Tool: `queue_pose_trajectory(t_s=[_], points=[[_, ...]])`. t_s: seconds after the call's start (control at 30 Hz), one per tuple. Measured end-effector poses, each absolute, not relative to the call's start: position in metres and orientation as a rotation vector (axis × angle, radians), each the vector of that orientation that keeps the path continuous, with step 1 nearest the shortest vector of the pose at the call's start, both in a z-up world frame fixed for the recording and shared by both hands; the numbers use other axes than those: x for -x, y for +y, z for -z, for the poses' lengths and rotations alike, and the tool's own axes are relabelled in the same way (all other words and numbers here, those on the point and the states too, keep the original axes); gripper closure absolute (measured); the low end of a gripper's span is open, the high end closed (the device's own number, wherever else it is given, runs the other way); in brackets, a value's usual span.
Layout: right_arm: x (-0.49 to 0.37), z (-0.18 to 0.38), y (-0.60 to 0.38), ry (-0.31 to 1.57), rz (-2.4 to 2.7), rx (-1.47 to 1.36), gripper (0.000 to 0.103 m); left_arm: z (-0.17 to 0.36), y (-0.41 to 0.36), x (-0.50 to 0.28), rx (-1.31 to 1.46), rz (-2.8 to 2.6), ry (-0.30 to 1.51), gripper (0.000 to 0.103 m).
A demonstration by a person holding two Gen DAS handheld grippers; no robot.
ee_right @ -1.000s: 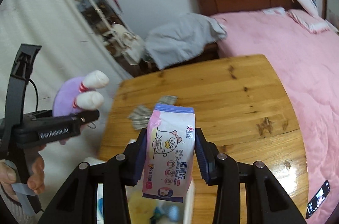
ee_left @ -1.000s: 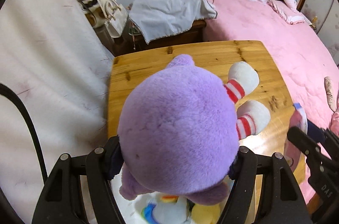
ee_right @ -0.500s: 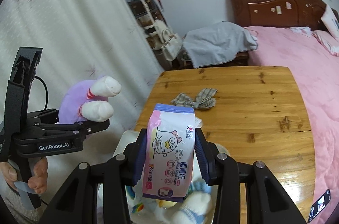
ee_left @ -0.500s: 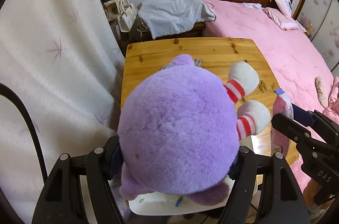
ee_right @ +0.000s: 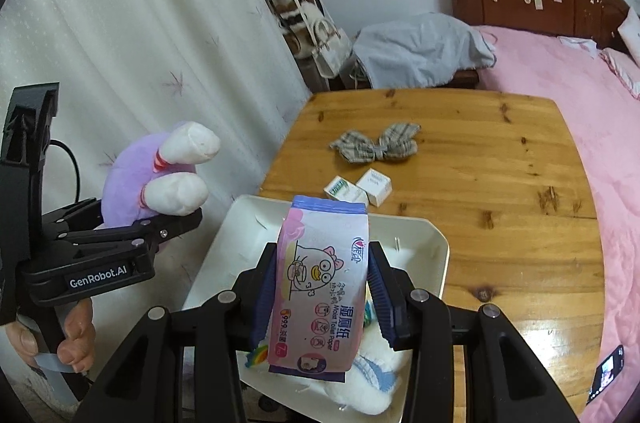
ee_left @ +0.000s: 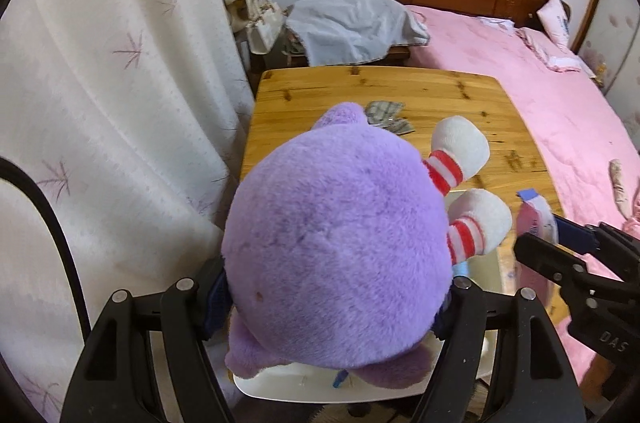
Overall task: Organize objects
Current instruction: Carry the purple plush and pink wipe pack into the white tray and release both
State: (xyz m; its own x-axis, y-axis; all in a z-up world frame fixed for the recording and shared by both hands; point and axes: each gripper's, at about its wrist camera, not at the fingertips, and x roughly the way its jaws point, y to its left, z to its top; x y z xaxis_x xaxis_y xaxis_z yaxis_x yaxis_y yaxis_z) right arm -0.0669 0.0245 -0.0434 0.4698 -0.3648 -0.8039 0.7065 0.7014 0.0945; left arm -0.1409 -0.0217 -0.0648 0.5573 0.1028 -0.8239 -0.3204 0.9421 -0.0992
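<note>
Tray (ee_right: pixel 434 247) holds white plush (ee_right: pixel 372 375); rest unclear.

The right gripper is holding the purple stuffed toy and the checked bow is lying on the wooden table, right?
Not quite. The right gripper holds the wet wipes pack; the purple stuffed toy is in the left gripper, as both wrist views show. The checked bow does lie on the wooden table.

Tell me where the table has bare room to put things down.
The wooden table is bare on its whole bed-side half, right of the checked bow and two small boxes. It is crowded near the curtain, where the white tray holds toys.
</note>
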Motion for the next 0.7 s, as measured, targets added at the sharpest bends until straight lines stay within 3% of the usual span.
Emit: queue_pose_trajectory(t_s=[0.7], points=[[0.059, 0.071, 0.008, 0.918, 0.742, -0.459, 0.057, 0.109, -0.013, 0.129, 0.315, -0.393, 0.978, 0.022]])
